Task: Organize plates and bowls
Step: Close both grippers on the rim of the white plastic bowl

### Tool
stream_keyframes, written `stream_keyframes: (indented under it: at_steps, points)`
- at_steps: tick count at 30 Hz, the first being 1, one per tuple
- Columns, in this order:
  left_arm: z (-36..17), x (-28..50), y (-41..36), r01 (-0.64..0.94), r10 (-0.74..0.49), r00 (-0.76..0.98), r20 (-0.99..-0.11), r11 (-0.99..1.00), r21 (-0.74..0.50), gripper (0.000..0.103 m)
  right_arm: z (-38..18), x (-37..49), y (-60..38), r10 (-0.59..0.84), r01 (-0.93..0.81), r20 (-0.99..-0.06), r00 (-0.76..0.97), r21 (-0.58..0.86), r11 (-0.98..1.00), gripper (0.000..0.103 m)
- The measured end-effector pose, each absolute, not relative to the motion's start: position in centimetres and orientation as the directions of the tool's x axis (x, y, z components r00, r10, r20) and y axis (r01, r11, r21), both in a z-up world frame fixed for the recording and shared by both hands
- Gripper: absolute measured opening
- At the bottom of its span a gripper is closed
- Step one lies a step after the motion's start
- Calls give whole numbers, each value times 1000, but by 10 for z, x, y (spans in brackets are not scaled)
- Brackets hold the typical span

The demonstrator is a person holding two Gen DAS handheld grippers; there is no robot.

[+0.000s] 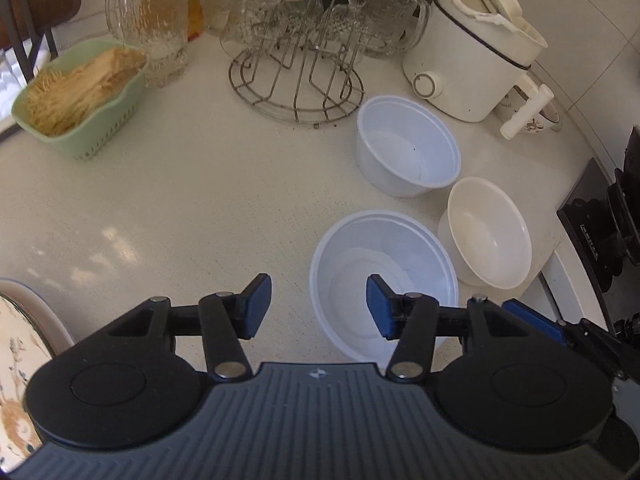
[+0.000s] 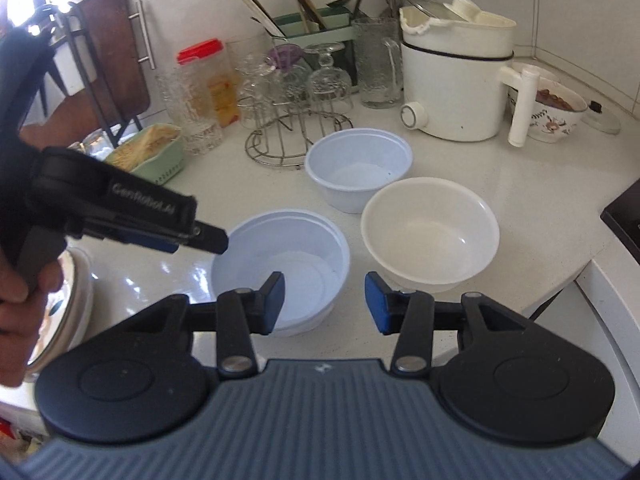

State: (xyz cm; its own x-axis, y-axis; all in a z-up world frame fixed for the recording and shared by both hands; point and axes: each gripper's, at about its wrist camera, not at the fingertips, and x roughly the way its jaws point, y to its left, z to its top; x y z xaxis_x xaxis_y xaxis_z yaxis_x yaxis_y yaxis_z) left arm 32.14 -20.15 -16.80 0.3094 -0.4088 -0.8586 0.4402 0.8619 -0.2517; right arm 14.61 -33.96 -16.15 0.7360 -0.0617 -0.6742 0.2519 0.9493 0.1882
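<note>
Bowls, three, white: nearest one (image 1: 384, 280) on bench (image 1: 180, 208) below left hand-held gripper (image 1: 319, 306); right hand-held gripper (image 2: 325, 302) likewise part-open, both empty.

The one thing I can read is the raised lettering "GenRobot.AI" on the black side of my left gripper (image 2: 208, 240), seen from the right wrist view where my hand (image 2: 24, 280) holds it. A small pale emblem sits at the middle of the ribbed grey body of each of my tongs, too small for me to make out. The black appliance (image 1: 588, 224) at the right edge of the left wrist view carries a short line of pale print that I cannot decipher. The red-lidded jar (image 2: 212, 84) has a yellow label, but its print is blurred.
</note>
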Motion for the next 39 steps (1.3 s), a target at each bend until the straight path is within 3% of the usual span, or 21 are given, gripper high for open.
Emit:
stream_keyframes:
  at_steps: [3,9,12,14,20,39]
  points:
    - [-175,325,-198,407,-434,279,-857,861,-303,58,-168,152,-344,-66,267,-677,733,198,943,46]
    - [-176,323,-203,438,-407,279,-870,860,-262,58,-177,159,-347,-65,305,-680,730,240,922,46]
    - [-179,323,-208,442,-397,271,-877,860,-253,48,-176,161,-343,-61,282,-676,734,221,934,45]
    - [-183,325,-211,430,-400,261,-879,863,-265,40,-178,164,-343,-63,277,-682,729,209,938,37]
    - [-183,326,-215,405,-377,288,-880,881,-245,21,-182,166,-347,-27,278,-691,722,255,926,27]
    - [-148,337,-165,358,-352,332,-875,905,-228,18,-164,184,-326,113,148,-638,762,342,928,27]
